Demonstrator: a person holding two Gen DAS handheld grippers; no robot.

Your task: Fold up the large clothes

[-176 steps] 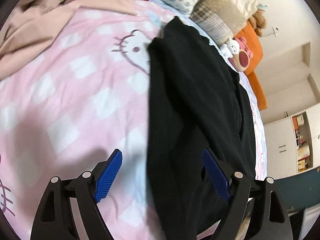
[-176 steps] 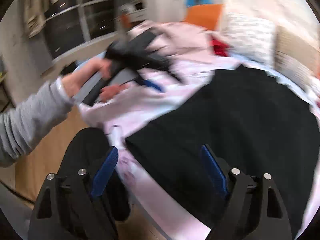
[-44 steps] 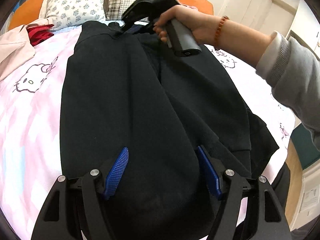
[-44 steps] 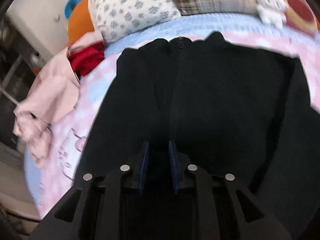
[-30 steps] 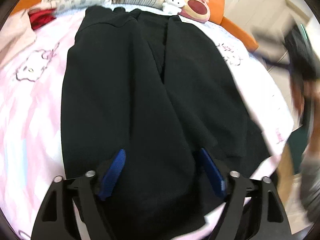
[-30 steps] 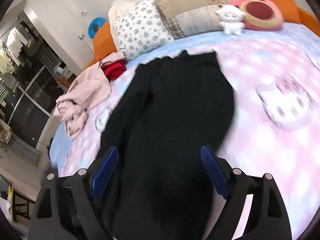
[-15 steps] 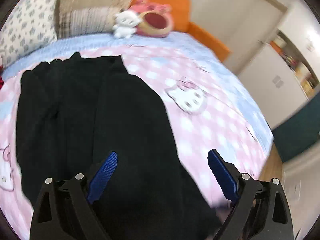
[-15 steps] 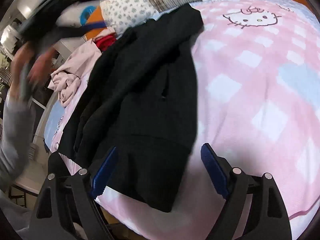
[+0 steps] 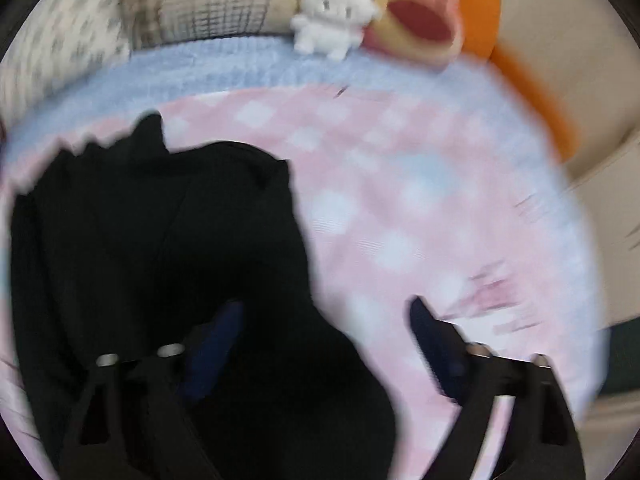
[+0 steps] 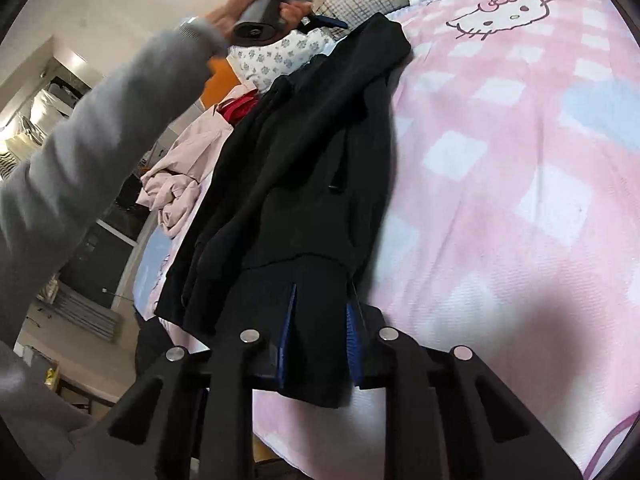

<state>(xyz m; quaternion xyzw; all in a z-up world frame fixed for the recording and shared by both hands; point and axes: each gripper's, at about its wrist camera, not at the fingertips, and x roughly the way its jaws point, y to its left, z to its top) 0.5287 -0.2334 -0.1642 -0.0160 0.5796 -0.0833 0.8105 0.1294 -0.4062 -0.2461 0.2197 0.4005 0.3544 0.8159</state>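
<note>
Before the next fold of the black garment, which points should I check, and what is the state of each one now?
1. Right gripper shut on the black garment's hem: ok.
2. Left gripper open and ready near the garment's far end: ok, though that view is blurred.
3. Left gripper holds cloth: not ok, nothing between its fingers.
4. Garment lies flat: not ok, it is bunched in a long strip with folds.
5. Room on the bedspread beside the garment: ok.
6. Pink clothes apart from the garment: cannot tell.

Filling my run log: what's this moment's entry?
step: fold | right gripper: shut on black garment hem | left gripper: open, near collar
</note>
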